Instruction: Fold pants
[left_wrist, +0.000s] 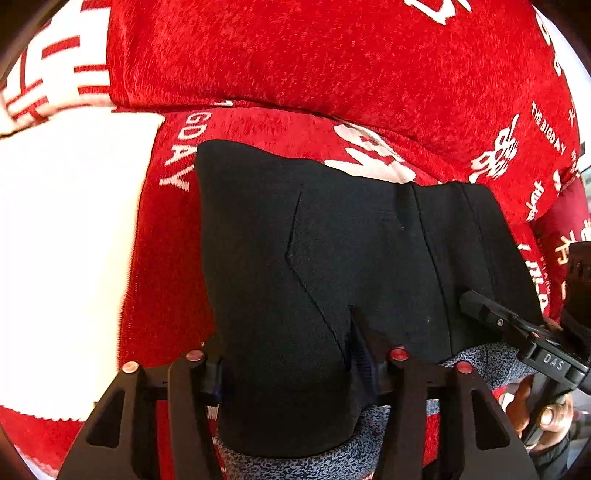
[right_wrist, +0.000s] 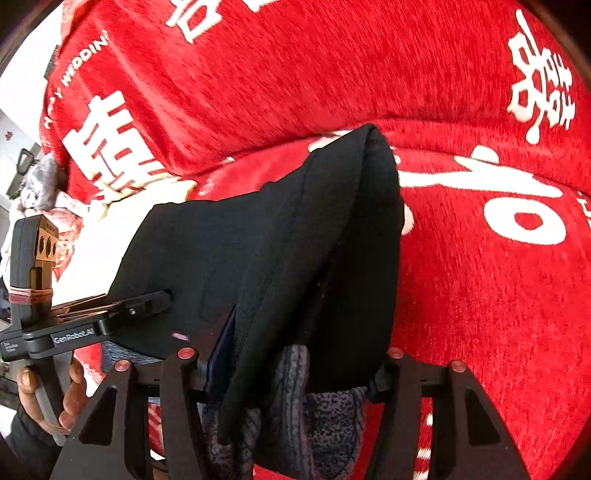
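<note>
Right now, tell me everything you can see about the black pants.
The black pants are matte, soft knit-looking fabric with stitched seams, folded into layers whose doubled edge shows in the right wrist view. They lie over a red blanket with white lettering, a grey speckled garment beneath them. The left gripper and the right gripper each have fabric between their fingers.

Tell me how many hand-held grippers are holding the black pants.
2. The left hand-held gripper grips the black pants on their left edge. The right hand-held gripper grips their right edge. Fabric hides both sets of fingertips.
</note>
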